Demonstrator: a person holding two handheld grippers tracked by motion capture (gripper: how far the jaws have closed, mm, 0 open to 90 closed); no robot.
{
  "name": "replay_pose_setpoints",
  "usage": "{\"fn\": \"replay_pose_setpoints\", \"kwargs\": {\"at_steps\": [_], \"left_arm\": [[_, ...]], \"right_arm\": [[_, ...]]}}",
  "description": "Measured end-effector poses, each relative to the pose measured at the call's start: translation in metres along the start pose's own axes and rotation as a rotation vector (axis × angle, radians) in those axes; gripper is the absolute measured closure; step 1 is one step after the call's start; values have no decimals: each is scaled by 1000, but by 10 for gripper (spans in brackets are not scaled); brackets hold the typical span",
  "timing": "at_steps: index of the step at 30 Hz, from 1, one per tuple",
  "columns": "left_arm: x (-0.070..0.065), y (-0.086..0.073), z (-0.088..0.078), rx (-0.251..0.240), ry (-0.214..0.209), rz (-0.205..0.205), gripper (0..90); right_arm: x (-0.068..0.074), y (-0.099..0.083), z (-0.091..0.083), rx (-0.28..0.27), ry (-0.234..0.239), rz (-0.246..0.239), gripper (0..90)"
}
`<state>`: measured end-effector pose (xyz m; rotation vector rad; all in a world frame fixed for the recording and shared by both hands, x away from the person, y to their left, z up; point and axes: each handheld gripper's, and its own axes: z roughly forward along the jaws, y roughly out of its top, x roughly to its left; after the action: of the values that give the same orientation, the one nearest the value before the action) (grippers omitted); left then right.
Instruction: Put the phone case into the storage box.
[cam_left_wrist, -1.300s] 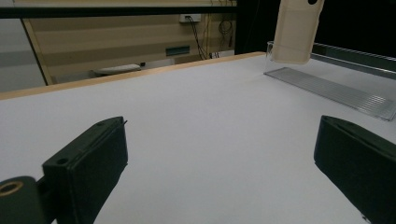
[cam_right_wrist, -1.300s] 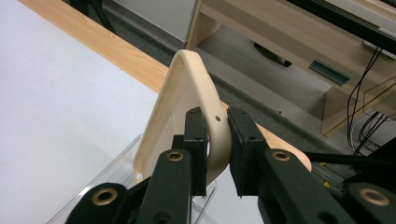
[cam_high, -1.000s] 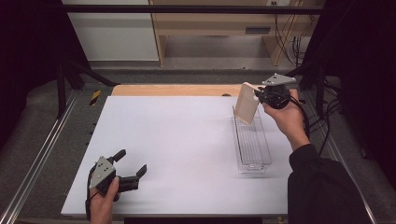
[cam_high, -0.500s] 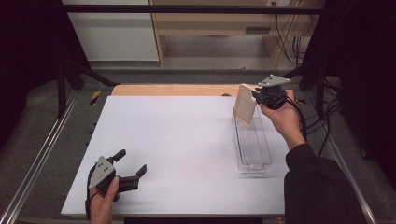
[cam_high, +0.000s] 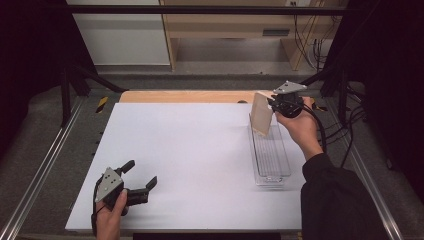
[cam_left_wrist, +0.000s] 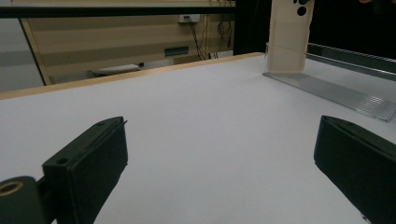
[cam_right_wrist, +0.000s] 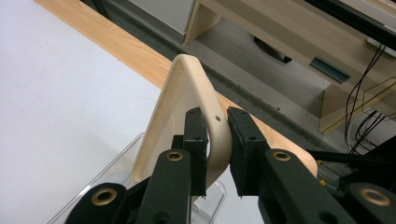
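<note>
Item under handling: a cream plastic cup (cam_high: 261, 114), tapered and thin-walled. The right claw (cam_high: 273, 103) is clamped on its rim, one jaw inside the mouth and one outside, as the right gripper view shows (cam_right_wrist: 187, 121). The cup hangs tilted over the far end of a clear plastic tray (cam_high: 270, 152); seen from the left gripper view its lower part (cam_left_wrist: 288, 42) sits at or just inside the tray's end wall, and contact cannot be confirmed.

Handling judgement: the cup looks light and fairly stiff, with a smooth wall that may slip or flex under a hard pinch. The rim is the sound place to hold, since the rolled edge gives the jaws a lip. A grip on one side of the rim leaves the cup free to swing.

The tray appears light, brittle and easily nudged; its ribbed floor (cam_left_wrist: 341, 93) is narrow, so the walls sit close on both sides of the cup.

The left claw (cam_high: 137, 180) rests open and empty on the white tabletop (cam_high: 190, 150), near the front edge and well apart from the tray.

Clearances: open tabletop lies to the left of the tray. The tray's right wall runs near the tabletop's right edge, and a wooden strip (cam_high: 190, 96) borders the far edge.
</note>
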<state>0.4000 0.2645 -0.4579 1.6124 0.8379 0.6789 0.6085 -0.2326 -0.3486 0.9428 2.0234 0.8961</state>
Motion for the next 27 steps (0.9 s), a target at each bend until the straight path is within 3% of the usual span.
{"fn": "replay_pose_setpoints", "kwargs": {"at_steps": [27], "left_arm": [[1, 0, -1, -9, 0, -13, 28]], "right_arm": [[2, -1, 7, -14, -5, 19, 772]]}}
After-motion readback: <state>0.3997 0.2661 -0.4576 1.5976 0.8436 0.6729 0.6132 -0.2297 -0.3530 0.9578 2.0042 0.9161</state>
